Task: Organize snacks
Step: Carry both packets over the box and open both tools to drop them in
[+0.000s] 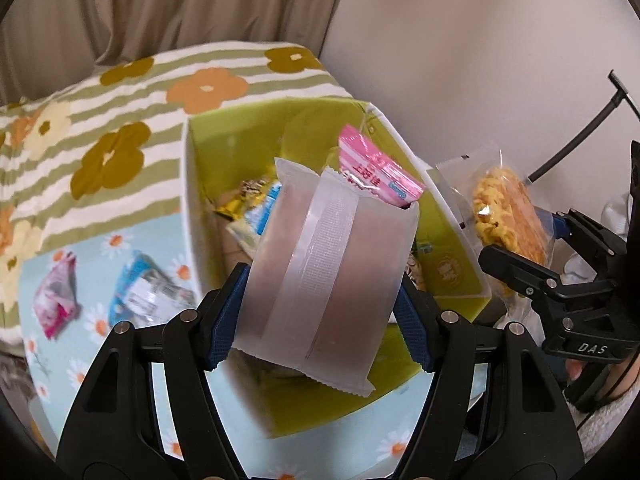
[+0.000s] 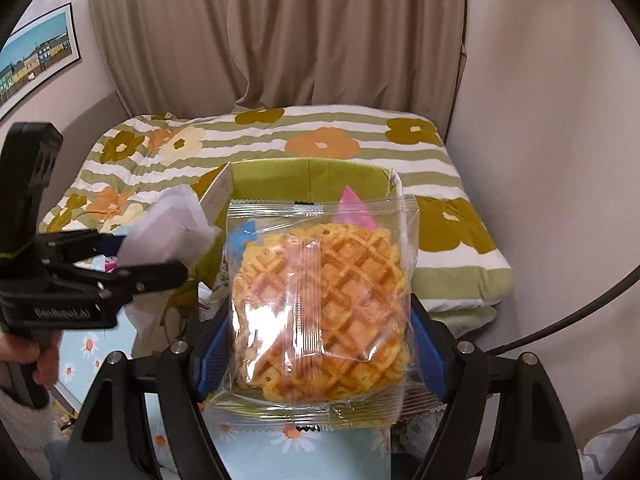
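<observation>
Both hands are loaded here. The left gripper (image 1: 320, 316) is clamped on a frosted white packet (image 1: 324, 276), centre of the left wrist view, right over the green box (image 1: 452, 264). The right gripper (image 2: 320, 344) squeezes a clear-wrapped waffle (image 2: 320, 312), mid-frame in its own view, near the box's right rim.

Both look light and crinkly, and the film is probably slippery. The waffle seems crumbly, so I'd pinch it across the middle, gently. The packet looks softer; a mid-body grip seems fine.

A pink packet (image 1: 376, 176) already sticks up in the box. Underneath is a daisy-print cloth (image 1: 100, 240), with a flowered striped quilt (image 2: 360, 136) and beige curtains (image 2: 280, 32) in the upper frame.
</observation>
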A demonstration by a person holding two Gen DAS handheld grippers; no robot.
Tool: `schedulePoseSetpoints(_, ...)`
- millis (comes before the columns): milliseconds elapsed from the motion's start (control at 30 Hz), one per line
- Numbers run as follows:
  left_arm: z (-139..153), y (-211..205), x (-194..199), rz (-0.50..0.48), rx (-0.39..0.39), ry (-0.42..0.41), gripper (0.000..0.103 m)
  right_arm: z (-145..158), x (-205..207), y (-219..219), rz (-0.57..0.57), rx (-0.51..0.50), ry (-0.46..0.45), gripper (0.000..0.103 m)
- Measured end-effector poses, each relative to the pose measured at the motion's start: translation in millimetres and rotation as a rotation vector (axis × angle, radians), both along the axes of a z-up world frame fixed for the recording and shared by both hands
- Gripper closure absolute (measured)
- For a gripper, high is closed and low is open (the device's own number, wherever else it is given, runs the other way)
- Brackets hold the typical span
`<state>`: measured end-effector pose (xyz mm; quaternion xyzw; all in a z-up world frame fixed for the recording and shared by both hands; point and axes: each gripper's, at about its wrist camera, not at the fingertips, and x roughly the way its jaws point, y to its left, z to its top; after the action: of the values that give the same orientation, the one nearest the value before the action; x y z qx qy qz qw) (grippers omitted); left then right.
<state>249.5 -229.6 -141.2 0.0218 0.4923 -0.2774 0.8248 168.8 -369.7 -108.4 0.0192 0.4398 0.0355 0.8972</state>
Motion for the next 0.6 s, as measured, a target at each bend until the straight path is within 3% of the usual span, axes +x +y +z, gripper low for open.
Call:
schedulePoseSetpoints(233,-11.1,-20.7,-8.8,0.007,0.066,-0.020,0.034,-10.5,5.9,-13.3,0.024,0.052,0.019,0.029)
schedulePoseSetpoints(333,-7.3,-18.7,-7.3,0.025,0.108,-0.058,0.000,-14.3,9.4,-14.0,0.036,0.062,0.029,0.029)
schedulePoseSetpoints(600,-18.6,7.7,-18.0,0.061,0.143,-0.026,0.000,-23.0,12.1,-20.0,0.040,0.084,0.058,0.029)
